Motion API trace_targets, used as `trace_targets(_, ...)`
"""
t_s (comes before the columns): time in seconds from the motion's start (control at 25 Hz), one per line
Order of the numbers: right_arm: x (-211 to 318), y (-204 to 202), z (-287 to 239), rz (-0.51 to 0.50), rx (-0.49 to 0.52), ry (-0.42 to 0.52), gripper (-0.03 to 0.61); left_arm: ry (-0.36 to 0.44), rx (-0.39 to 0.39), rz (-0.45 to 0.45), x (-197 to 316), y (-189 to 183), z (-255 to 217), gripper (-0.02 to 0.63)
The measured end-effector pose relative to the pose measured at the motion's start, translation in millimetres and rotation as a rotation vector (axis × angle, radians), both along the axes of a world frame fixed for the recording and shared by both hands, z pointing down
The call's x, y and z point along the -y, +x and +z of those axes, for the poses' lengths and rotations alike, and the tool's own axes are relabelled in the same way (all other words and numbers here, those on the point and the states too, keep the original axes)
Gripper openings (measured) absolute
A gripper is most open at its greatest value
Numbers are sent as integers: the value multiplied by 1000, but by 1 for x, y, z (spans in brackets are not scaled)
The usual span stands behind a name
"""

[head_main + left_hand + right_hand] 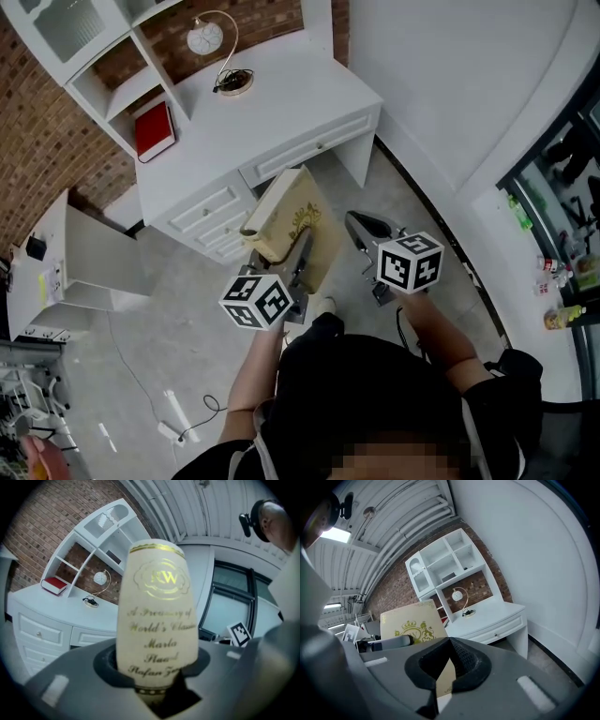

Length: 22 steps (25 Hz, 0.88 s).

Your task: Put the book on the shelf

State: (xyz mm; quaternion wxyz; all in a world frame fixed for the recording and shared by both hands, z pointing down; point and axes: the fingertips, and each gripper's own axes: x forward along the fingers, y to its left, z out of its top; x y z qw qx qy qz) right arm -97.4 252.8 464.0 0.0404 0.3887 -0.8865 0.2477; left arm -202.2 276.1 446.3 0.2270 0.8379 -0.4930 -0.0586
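A white wooden desk with panelled drawers [281, 108] stands against the red-brown brick wall [37, 141]. On its top sits a slim arched lamp with a white globe shade [204, 38], and well to the lamp's left a red hardcover book [155, 128] lies flat. Beside the desk is a low white cabinet [84, 258]. Across the grey stone floor [150, 328] a thin white cable [131, 370] trails to a white power strip [171, 432].

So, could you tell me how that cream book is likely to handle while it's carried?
Probably stiff: the book looks flat and unbent though the left gripper clamps only its spine end. The thick spine suggests weight, so it might pivot.
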Motion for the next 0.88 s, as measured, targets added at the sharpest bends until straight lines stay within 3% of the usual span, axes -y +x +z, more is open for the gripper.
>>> trace_targets(0.2,26,-16,-4,-5,16,-10,-3,-7,-59,9,33,-18,1,212)
trace_targets(0.88,104,-59,1,32,-78,-18,-3,-26,-51,63,118,-64,10,212)
